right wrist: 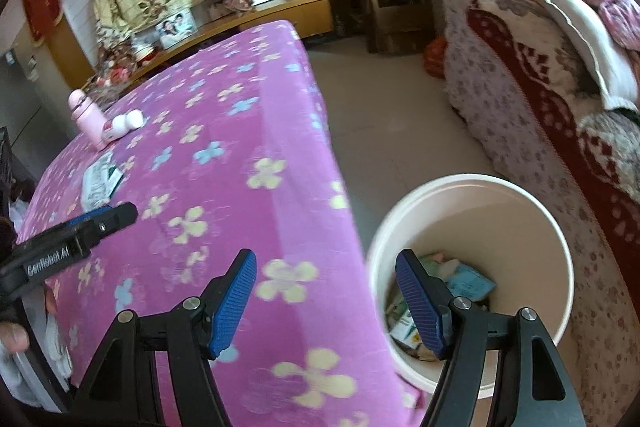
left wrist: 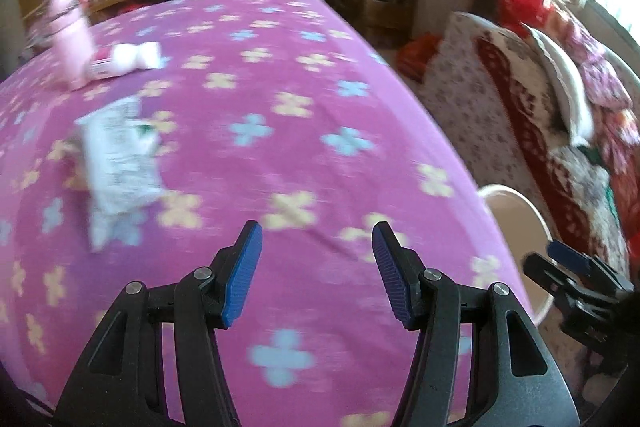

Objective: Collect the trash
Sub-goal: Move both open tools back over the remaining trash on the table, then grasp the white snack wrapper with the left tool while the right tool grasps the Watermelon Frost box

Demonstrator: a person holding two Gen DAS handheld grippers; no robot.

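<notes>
A crumpled white wrapper (left wrist: 120,155) (right wrist: 98,181) lies flat on the pink flowered tablecloth (left wrist: 304,75) (right wrist: 224,131). My left gripper (left wrist: 317,231) hovers over the cloth to the right of the wrapper, open, with nothing between its blue pads; the right wrist view shows it near the wrapper (right wrist: 116,215). My right gripper (right wrist: 327,259) is open and holds nothing, straddling the table's edge and the white bucket (right wrist: 472,187) (left wrist: 516,203). The bucket stands on the floor beside the table and holds several wrappers (right wrist: 460,279).
A pink bottle (left wrist: 72,43) (right wrist: 86,119) stands at the table's far left with a white and pink tube (left wrist: 128,59) (right wrist: 124,125) lying beside it. A sofa with patterned covers (right wrist: 540,99) runs along the right. Wooden furniture lines the back wall.
</notes>
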